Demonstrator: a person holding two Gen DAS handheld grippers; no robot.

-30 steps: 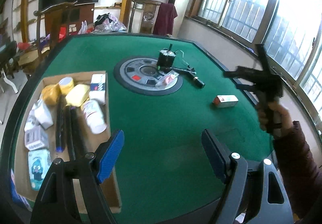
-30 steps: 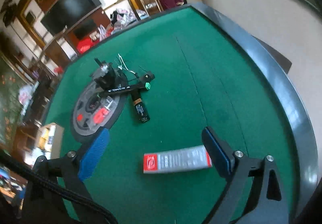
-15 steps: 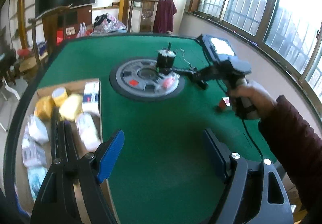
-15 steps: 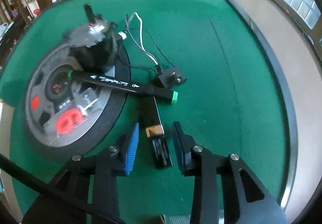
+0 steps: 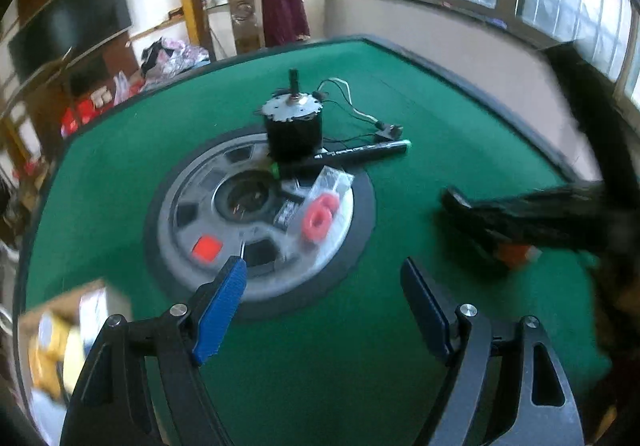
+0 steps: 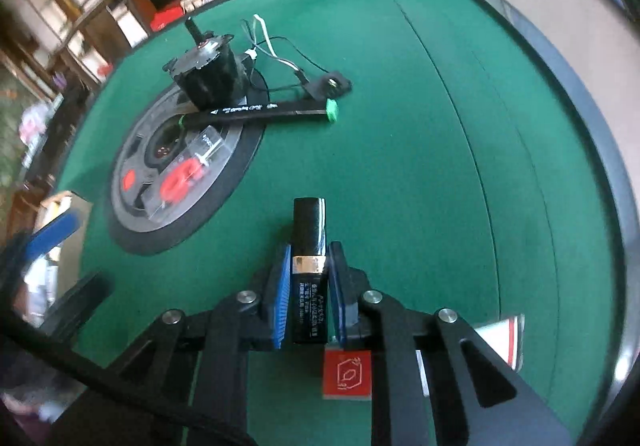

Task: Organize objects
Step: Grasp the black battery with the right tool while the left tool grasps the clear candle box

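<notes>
My right gripper [image 6: 310,250] holds a black tube with a gold band [image 6: 309,230]. Its jaws are closing, and both blue pads press the tube's sides. The tube points forward above the green table [image 6: 420,165]. A red-and-white box [image 6: 346,374] lies on the felt under this gripper. My left gripper [image 5: 320,266] hangs open and empty over the near rim of the round grey disc [image 5: 256,286]. On the disc stand a black motor [image 5: 294,125] and a clear packet with red rings [image 5: 320,213]. A black marker with a green cap [image 5: 360,153] leans off its edge. The right gripper appears blurred at right in the left wrist view.
A cardboard box of small goods [image 5: 60,326] sits at the table's left edge. The motor's wires and a small black plug [image 6: 330,83] trail across the felt. The table's raised dark rim [image 6: 592,149] curves along the right. Chairs and shelves stand beyond the far edge.
My right gripper has come down from the red-and-white box to the black tube, shut on it and carried it away from the marker. My left gripper has swung right, toward the grey disc.
</notes>
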